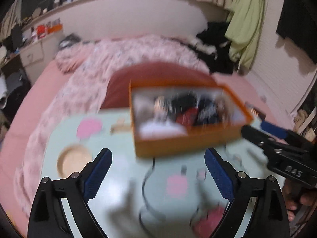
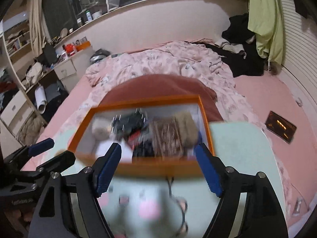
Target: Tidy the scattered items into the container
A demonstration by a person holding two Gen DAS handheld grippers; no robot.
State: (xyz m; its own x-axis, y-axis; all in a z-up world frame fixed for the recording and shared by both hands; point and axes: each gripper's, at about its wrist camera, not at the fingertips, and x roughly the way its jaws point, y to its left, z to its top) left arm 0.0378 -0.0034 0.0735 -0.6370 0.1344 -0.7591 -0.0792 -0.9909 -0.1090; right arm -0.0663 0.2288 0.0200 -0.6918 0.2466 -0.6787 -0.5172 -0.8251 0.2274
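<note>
An orange box (image 1: 188,142) stands on a pale green table top (image 1: 118,170), blurred in both views. Several items lie in the box: dark cloth, something red, a white piece and a brown fuzzy thing (image 2: 186,127). My left gripper (image 1: 158,154) is open just short of the box's near wall, with nothing between its blue pads. My right gripper (image 2: 158,147) is open too, over the near wall of the orange box (image 2: 146,100), and nothing is held. Each gripper shows in the other view: the right gripper (image 1: 255,128) at the box's right corner, the left gripper (image 2: 55,150) at its left corner.
A black cable (image 1: 145,180) snakes across the table top near a round wooden dish (image 1: 73,162) and a pink thing (image 1: 210,218). Behind the box lie a dark red cushion (image 2: 154,87), a floral quilt (image 2: 158,63) and a pink bed. A dark flat case (image 2: 281,127) rests on the bed at right.
</note>
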